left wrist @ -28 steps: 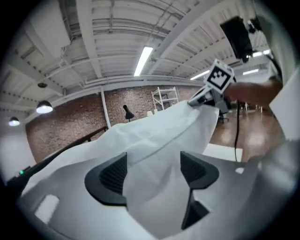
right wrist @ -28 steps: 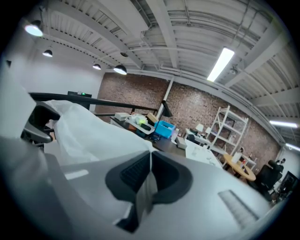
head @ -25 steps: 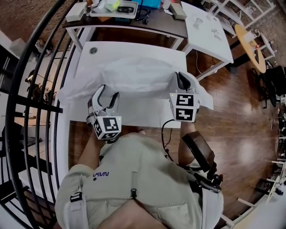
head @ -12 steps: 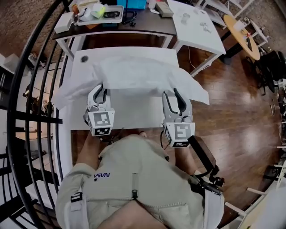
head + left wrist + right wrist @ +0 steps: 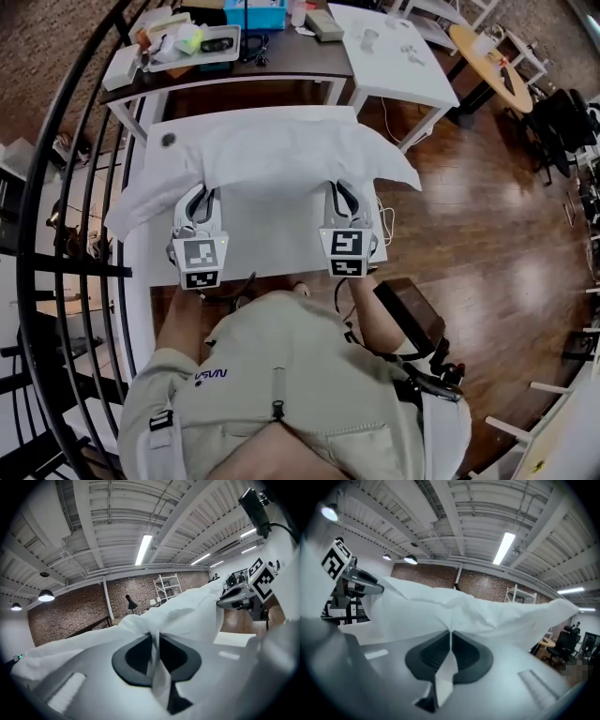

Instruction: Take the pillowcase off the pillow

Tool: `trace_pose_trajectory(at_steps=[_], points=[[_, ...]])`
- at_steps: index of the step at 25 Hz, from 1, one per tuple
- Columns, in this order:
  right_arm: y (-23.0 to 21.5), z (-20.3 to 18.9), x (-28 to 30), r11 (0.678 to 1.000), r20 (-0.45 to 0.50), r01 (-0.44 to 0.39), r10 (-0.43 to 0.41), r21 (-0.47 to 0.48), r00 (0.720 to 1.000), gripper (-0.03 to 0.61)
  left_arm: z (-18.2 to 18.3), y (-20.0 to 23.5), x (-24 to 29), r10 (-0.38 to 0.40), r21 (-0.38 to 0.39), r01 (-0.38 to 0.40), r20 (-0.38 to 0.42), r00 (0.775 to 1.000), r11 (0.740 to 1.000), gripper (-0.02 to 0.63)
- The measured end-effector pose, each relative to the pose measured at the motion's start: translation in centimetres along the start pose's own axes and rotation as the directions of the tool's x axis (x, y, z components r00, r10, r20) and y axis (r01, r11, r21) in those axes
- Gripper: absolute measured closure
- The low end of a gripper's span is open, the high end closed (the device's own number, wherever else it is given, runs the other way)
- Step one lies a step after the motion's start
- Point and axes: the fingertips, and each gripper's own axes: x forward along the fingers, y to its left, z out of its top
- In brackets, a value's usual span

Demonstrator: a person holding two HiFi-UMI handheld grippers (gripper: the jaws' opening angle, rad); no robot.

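Pillowcase (image 5: 281, 155) thin, white, softly creased; draped over smooth rectangular white table (image 5: 272, 234).

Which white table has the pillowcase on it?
The near white table, in front of the person; the far white table carries only small items.

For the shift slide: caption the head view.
Jaws just closed, left gripper and right gripper pinch the pillowcase by its near edge over the table.

pillowcase (image 5: 281, 155): thin cloth (matt, creased) | floor (image 5: 487, 239): glossy wood
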Motion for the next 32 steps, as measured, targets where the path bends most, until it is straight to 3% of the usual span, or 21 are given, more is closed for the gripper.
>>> trace_pose_trajectory(at_steps=[8,11,17,19,20,21,24,28,32], points=[[-1.9,7.0,-2.4,0.999,0.110,-0.042,0.041,0.006,0.993,0.568,6.0,2.5,-0.7,0.011,0.015,-0.012,0.090,0.996,1.000,0.582],[-2.1,7.9,-2.8,0.998,0.097,-0.063,0.064,-0.012,0.993,0.568,6.4,2.7,-0.5,0.001,0.016,-0.002,0.076,0.997,1.000,0.583],[-1.7,2.6,1.6,0.997,-0.039,-0.071,0.071,0.004,0.997,0.568,-0.3,1.3,4.4,-0.049,-0.005,0.049,-0.073,0.996,0.999,0.567],[-2.0,1.6,3.2,0.998,-0.047,-0.054,0.054,0.011,0.997,0.568,-0.4,1.6,4.6,-0.020,0.007,0.020,-0.054,0.998,1.000,0.544],[-2.2,1.4,3.9,0.999,-0.046,-0.048,0.048,0.015,0.998,0.566,0.4,1.9,4.1,-0.001,0.014,0.002,-0.028,1.000,1.000,0.553],[-2.4,1.3,4.5,0.999,-0.046,-0.047,0.048,0.016,0.998,0.565,1.1,2.1,3.6,0.015,0.017,-0.015,-0.001,1.000,1.000,0.606],[-2.6,0.0,6.7,0.996,-0.084,-0.084,0.086,0.016,0.993,0.552,1.3,1.8,1.9,0.012,-0.004,-0.012,0.013,1.000,1.000,0.600],[-1.5,-2.5,8.4,0.988,-0.149,-0.156,0.157,0.017,0.976,0.535,-3.3,-1.5,0.3,-0.073,-0.052,0.068,-0.100,0.992,0.996,0.553],[-0.7,-4.7,5.4,0.981,-0.146,-0.164,0.178,0.101,0.973,0.501,-9.6,-5.5,-1.1,-0.160,-0.105,0.138,-0.241,0.957,0.985,0.480]])
